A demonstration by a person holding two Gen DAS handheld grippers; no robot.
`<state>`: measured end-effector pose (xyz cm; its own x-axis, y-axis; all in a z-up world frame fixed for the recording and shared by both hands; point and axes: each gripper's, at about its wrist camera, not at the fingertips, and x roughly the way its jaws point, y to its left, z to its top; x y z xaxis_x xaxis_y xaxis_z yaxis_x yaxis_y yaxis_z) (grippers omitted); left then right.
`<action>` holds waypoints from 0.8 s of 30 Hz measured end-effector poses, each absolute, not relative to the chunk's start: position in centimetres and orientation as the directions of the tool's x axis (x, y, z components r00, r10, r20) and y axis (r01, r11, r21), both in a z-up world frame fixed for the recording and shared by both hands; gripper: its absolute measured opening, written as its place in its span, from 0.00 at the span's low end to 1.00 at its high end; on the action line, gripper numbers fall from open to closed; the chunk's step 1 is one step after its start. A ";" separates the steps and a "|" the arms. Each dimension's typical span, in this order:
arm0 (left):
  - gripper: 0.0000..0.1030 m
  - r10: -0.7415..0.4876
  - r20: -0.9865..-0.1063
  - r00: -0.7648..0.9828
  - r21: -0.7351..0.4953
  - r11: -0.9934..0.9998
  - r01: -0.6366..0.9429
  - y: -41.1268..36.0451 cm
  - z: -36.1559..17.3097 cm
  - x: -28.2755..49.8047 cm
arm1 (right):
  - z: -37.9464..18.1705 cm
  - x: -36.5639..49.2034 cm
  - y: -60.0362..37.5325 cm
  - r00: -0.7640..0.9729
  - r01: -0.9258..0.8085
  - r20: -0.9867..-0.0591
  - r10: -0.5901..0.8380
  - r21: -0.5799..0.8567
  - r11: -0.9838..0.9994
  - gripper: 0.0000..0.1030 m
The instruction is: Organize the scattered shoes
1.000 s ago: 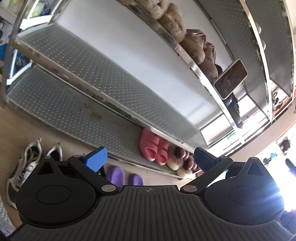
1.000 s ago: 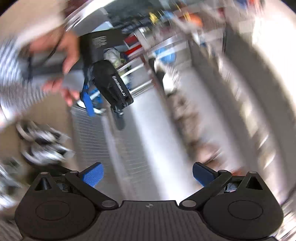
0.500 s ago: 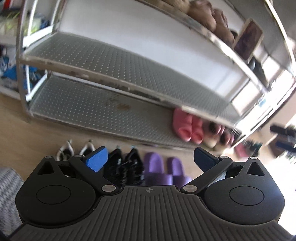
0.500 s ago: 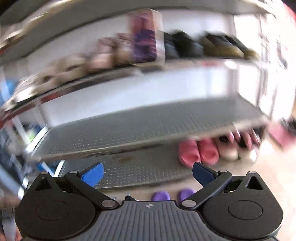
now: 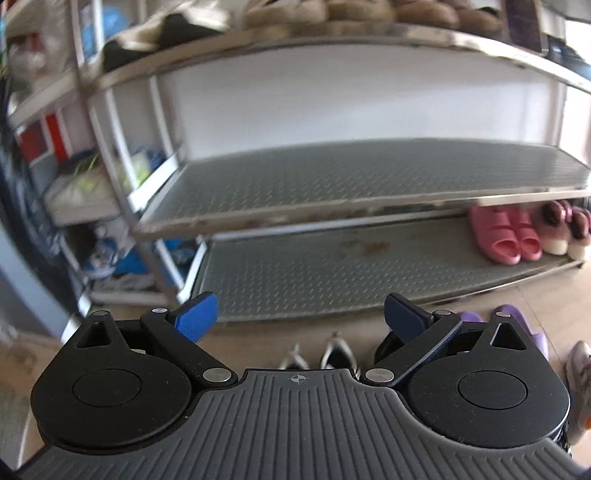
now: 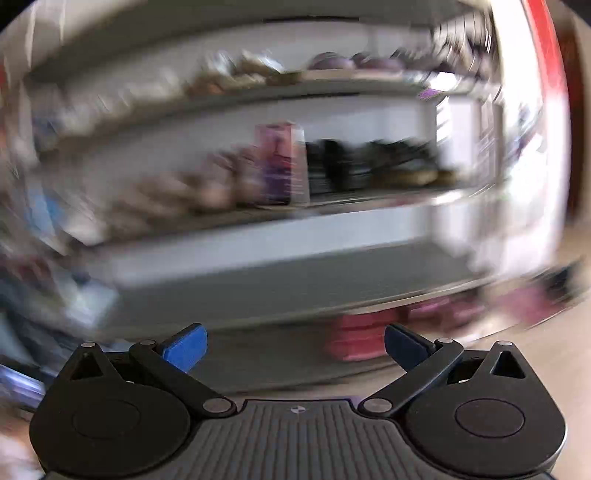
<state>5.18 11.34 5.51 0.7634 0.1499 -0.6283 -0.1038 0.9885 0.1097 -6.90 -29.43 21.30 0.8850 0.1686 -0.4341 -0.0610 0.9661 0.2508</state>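
Note:
My left gripper (image 5: 300, 317) is open and holds nothing, facing a metal shoe rack (image 5: 332, 210). On the floor just below its fingers lie the toes of a white-and-black sneaker pair (image 5: 321, 356), a black shoe (image 5: 384, 347) and purple slippers (image 5: 509, 314). Pink slippers (image 5: 506, 236) stand on the rack's bottom shelf at the right. My right gripper (image 6: 295, 345) is also open and empty. Its view is heavily blurred, showing the rack with dark shoes (image 6: 369, 166) on an upper shelf and a pink blur of slippers (image 6: 358, 336) lower down.
The rack's middle shelf (image 5: 369, 177) and the left of the bottom shelf (image 5: 314, 269) are bare. Fluffy brown shoes (image 5: 351, 11) fill the top shelf. A second rack with sneakers (image 5: 81, 184) stands at the left. Another light shoe (image 5: 580, 365) lies at the far right.
The left view has levelled out and swung left, bringing the sneakers under the fingers. The right view has swept upward along the rack and turned blurry. Both grippers stayed open.

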 end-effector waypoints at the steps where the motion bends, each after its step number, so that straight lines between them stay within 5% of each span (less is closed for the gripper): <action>1: 0.96 0.152 -0.643 0.751 0.116 0.988 -0.101 10.9 5.8 5.1 | 20.9 -6.1 -29.1 0.881 -0.042 -0.447 0.156 0.254 0.966 0.99; 4: 0.97 0.159 -0.686 0.710 0.134 0.987 -0.091 9.5 6.5 4.8 | 18.9 -3.9 -28.0 0.866 0.015 -0.491 0.094 0.213 0.977 1.00; 12: 0.99 0.061 -0.787 0.614 0.091 0.996 0.017 4.9 3.4 3.8 | 3.9 3.3 -26.4 0.589 -0.050 -0.794 0.147 0.146 0.988 0.99; 17: 0.97 0.074 -0.869 0.488 0.085 0.996 -0.001 4.2 -3.4 3.1 | -7.2 6.7 -27.5 0.294 0.049 -0.950 0.110 0.130 0.990 0.78; 24: 0.96 0.038 -0.934 0.355 0.002 0.995 -0.103 4.1 -6.4 5.7 | -13.8 9.4 -24.7 0.112 0.027 -0.982 0.150 0.154 0.988 0.76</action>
